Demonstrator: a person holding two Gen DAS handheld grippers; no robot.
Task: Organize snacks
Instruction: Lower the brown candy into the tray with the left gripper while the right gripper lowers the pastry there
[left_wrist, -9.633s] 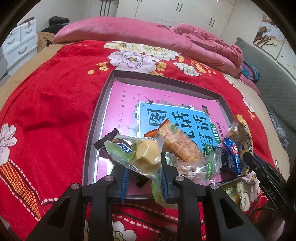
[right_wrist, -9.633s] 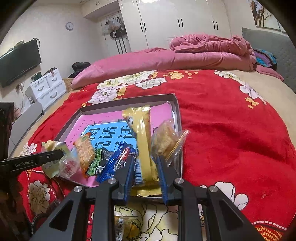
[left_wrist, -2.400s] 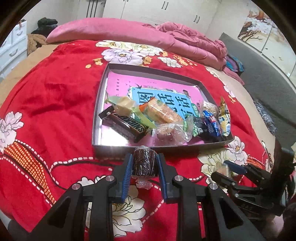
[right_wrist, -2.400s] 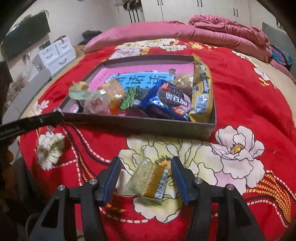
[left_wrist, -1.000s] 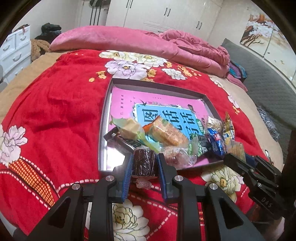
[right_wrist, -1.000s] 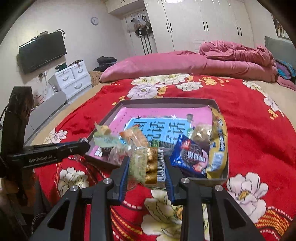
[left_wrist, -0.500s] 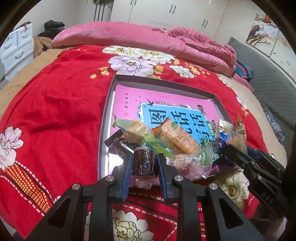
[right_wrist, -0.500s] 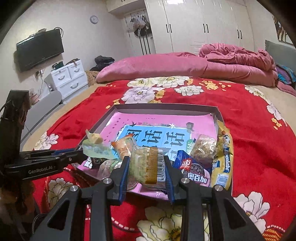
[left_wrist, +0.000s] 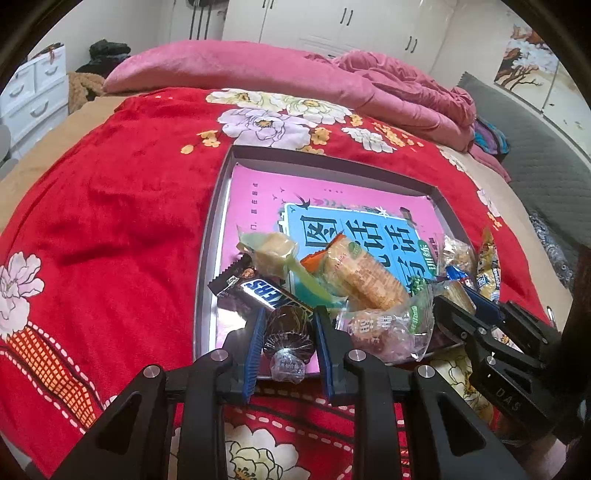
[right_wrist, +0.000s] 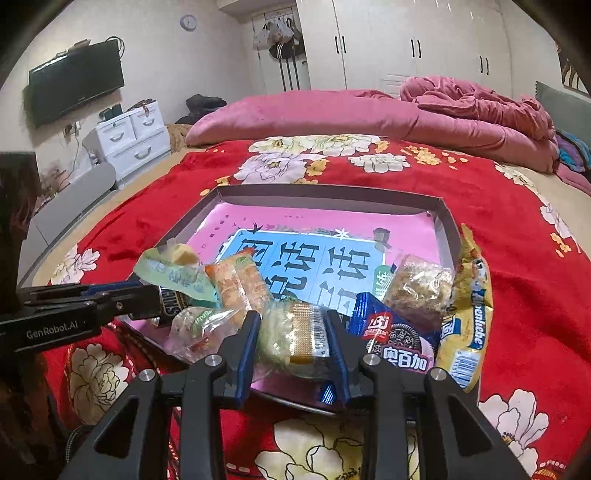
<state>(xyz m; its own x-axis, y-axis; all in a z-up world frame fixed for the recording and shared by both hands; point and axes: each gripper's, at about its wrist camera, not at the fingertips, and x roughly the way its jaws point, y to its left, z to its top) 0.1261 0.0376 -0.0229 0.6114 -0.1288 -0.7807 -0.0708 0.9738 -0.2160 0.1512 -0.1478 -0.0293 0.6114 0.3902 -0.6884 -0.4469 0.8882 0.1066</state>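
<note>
A shallow grey tray (left_wrist: 218, 206) with a pink and blue book lining it lies on the red floral blanket. Several snacks lie along its near edge: a Snickers bar (left_wrist: 255, 291), an orange cracker pack (left_wrist: 362, 275), a clear pastry bag (left_wrist: 384, 326), a blue Oreo-style pack (right_wrist: 395, 332) and a yellow candy stick (right_wrist: 471, 314). My left gripper (left_wrist: 288, 328) is shut on a dark brown wrapped cake (left_wrist: 288, 326) over the tray's near edge. My right gripper (right_wrist: 293, 338) is shut on a greenish wrapped biscuit (right_wrist: 295, 338) above the tray's front.
The tray (right_wrist: 447, 225) sits mid-bed. A pink quilt (right_wrist: 369, 110) is piled at the head of the bed. White drawers (right_wrist: 129, 136) and a wall TV (right_wrist: 74, 86) stand to the left. Each gripper shows in the other's view, close beside it.
Both grippers have moved forward and lower toward the tray's near edge, each still holding its snack. The snacks in the tray have not moved.
</note>
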